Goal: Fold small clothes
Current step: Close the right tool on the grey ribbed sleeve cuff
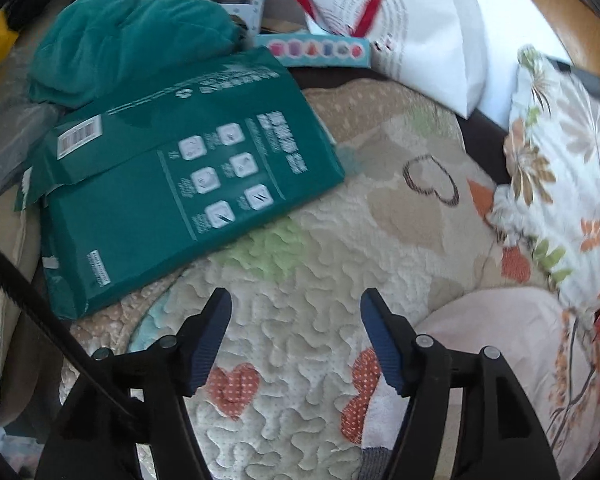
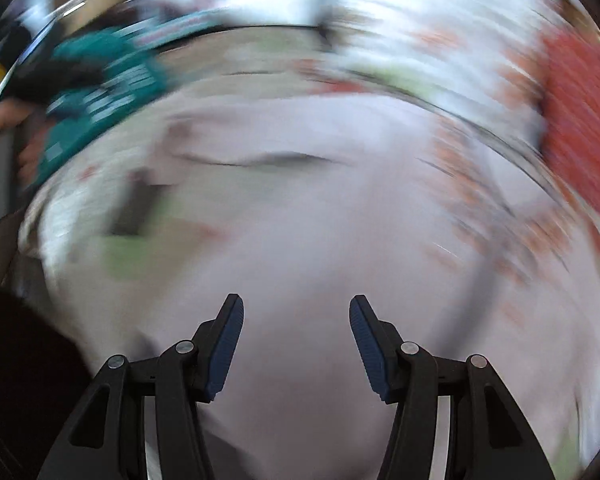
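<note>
The left gripper point(image 1: 296, 300) is hanging with its jaws spread wide and nothing between them, over a quilted bedcover point(image 1: 300, 312) stitched with orange hearts and pale green patches; a black strap point(image 1: 40, 300) is crossing the lower left corner of the left wrist view. Just right of the right-hand finger, a pale pink garment point(image 1: 496, 332) is lying on the cover, its near edge partly hidden behind that finger; it is lying beside the gripper and apart from the pads. Farther on and to the left, a flat green carton point(image 1: 172, 184) printed with white icons and a barcode is lying on the cover; beyond it a teal cloth bundle point(image 1: 128, 44) is sitting heaped, its near edge touching the carton. To the right a floral pillow point(image 1: 560, 184) is leaning at the edge of the cover; behind, a white paper bag point(image 1: 416, 28) with red handles is standing next to a narrow light blue box point(image 1: 320, 52).

The right wrist view is heavily smeared by motion; the right gripper point(image 2: 296, 312) is standing wide open and holding nothing, with the pale pink cloth point(image 2: 300, 240) filling the space under and ahead of its fingers; whether the fingers are touching it is not clear. Far left the green carton point(image 2: 112, 96) is showing as a blur.
</note>
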Demonstrator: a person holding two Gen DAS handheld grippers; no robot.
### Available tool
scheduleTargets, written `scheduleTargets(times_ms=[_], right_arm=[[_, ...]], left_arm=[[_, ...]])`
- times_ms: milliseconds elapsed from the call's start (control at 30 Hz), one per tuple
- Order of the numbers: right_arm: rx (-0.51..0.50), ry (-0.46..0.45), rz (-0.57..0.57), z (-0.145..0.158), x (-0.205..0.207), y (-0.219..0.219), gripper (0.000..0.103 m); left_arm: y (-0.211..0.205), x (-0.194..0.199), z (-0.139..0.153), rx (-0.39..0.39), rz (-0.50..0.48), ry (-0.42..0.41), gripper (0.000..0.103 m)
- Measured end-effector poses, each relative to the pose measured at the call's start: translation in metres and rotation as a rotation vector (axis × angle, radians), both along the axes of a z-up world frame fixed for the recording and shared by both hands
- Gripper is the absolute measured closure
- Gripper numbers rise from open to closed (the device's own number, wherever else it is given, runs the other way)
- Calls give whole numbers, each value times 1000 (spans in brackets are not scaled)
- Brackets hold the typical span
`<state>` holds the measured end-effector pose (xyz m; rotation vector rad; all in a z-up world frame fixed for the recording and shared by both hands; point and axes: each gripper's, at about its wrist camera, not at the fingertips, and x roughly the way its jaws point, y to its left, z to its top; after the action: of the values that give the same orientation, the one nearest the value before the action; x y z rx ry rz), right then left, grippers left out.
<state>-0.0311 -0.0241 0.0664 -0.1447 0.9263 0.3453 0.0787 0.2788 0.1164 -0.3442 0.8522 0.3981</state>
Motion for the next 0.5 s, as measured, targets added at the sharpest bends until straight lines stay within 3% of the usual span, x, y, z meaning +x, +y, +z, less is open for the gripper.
scheduleTargets(times_ms=[100,233,333,400,500], right_arm=[[-30,-46,189,-1,4,84,43],[-82,-73,316,-13,11,139,43],[-162,-93,347,-28,9,161,45],[-163,-68,356,-33,19,163,89],[-60,-15,314,-17,36,150,90]], left_arm=[[20,-3,-4,-25,60,14,36],[44,-2,-15,-96,96,39,36],[54,-5,-17,-130,124,32,36],[56,-6,-16,-144,133,24,36],[50,-5,-16,-151,118,23,36]])
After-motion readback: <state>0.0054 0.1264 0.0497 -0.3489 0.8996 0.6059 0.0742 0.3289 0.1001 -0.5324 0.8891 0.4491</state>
